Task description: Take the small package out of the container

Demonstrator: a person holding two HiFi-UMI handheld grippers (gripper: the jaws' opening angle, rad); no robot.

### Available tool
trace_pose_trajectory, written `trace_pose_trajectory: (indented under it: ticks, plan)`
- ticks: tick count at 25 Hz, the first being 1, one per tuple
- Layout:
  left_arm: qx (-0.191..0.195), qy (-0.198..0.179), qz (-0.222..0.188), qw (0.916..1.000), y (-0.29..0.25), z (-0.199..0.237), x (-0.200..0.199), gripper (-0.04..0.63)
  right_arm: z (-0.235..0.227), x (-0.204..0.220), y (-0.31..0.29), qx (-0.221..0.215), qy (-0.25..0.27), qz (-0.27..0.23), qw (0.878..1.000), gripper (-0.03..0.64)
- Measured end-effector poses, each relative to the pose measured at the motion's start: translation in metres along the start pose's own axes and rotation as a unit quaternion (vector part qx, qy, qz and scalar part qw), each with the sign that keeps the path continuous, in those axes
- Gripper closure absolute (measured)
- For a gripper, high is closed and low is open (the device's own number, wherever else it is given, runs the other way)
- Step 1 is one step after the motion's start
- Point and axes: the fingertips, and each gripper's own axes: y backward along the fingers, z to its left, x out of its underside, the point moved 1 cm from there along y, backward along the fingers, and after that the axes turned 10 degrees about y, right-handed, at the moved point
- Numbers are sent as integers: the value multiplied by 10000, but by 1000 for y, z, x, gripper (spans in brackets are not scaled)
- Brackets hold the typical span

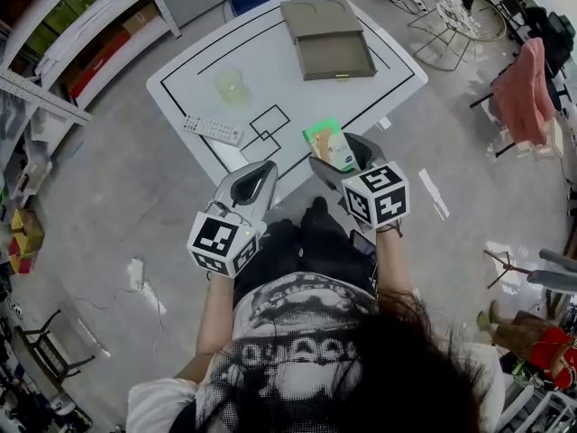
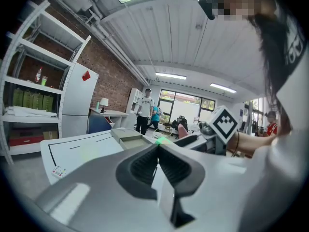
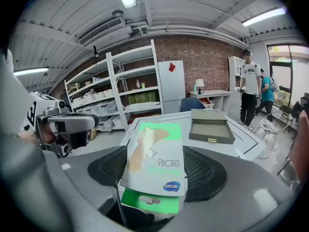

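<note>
**A:** How many tools, and how do they stand?

**B:** Two. The left tool [image 2: 157, 152] hangs at the near left, just off the table [image 1: 297, 97], its jaws pressed together with nothing between them.

**A:** What lies on the table?

**B:** Three things. One remote control [image 1: 213, 130] sits at the near left, with one pale green cup [image 1: 232, 85] beyond it. One open grey container [image 1: 326, 39] is at the far right.

**A:** And the small package?

**B:** There is one small package [image 1: 330, 145], green and white. The right tool [image 3: 155, 170] is clamped on it, a jaw on either side. It is held over the table's near edge, well apart from the container.
</note>
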Motion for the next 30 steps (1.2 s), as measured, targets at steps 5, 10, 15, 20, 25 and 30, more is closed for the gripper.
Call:
trace_pose_trajectory:
  ticks: [5, 10, 15, 20, 25, 30]
  plan:
    - [22, -1, 58, 10000, 3, -15, 10, 595, 9, 16, 17, -41, -57, 25, 10000, 249]
    - [39, -43, 168, 9998, 1, -37, 22, 595, 12, 37, 36, -80, -115, 46, 9999, 249]
    - [33, -57, 221, 9997, -3, -76, 34, 595, 12, 63, 71, -143, -175, 67, 9997, 249]
    - [26, -81, 227, 9997, -3, -120, 51, 595, 8, 87, 104, -176, -99, 99, 9997, 249]
    - [-99, -76, 185, 9998, 2, -152, 67, 595, 10, 108, 132, -275, -12, 84, 9996, 249]
    - [-237, -107, 50, 9996, 12, -176, 74, 595, 17, 120, 155, -398, 111, 23, 9991, 249]
